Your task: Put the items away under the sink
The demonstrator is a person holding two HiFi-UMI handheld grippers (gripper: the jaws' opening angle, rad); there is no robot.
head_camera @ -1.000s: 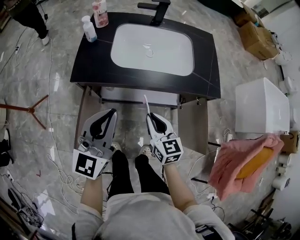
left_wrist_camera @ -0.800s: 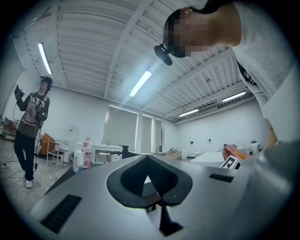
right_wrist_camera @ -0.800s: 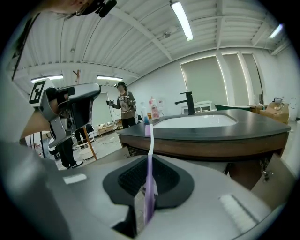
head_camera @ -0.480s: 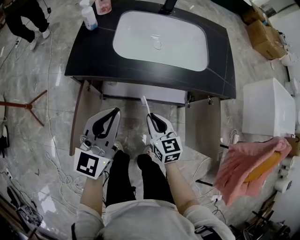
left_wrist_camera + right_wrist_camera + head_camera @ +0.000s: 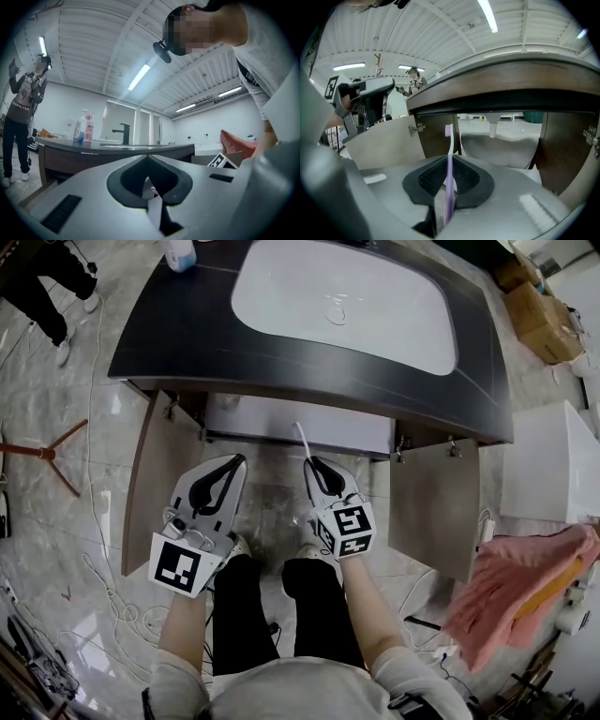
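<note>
Fingers of the right gripper (image 5: 449, 158) are pinching a toothbrush (image 5: 449, 161) by its purple handle, closed narrowly around it. The brush is standing up past the fingertips, with its head pointing forward at the open cupboard under the sink (image 5: 347, 296). From the head view the right gripper (image 5: 315, 463) is carrying the toothbrush (image 5: 302, 440) as a thin white line sticking out ahead of its tips.

Straight ahead of those fingers, the pale underside of the basin (image 5: 501, 145) and its drain pipe (image 5: 492, 127) are showing inside the cupboard. One open door (image 5: 384, 140) is hanging to the left of the fingers, and the other (image 5: 436, 502) is standing open to their right. The dark countertop (image 5: 187, 343) is lying above and beyond them.

Fingers of the left gripper (image 5: 149, 157) are pressing together at the tips and holding nothing. This left gripper (image 5: 238, 459) is hovering just beside the right one, level with it, in front of the cupboard. Ahead of and above its tips, two bottles (image 5: 84, 129) and a black tap (image 5: 124, 132) are standing on the counter. Another person (image 5: 21, 108) is standing well off to the left of them.

A pink towel (image 5: 516, 587) is lying well apart to the right of both grippers.
</note>
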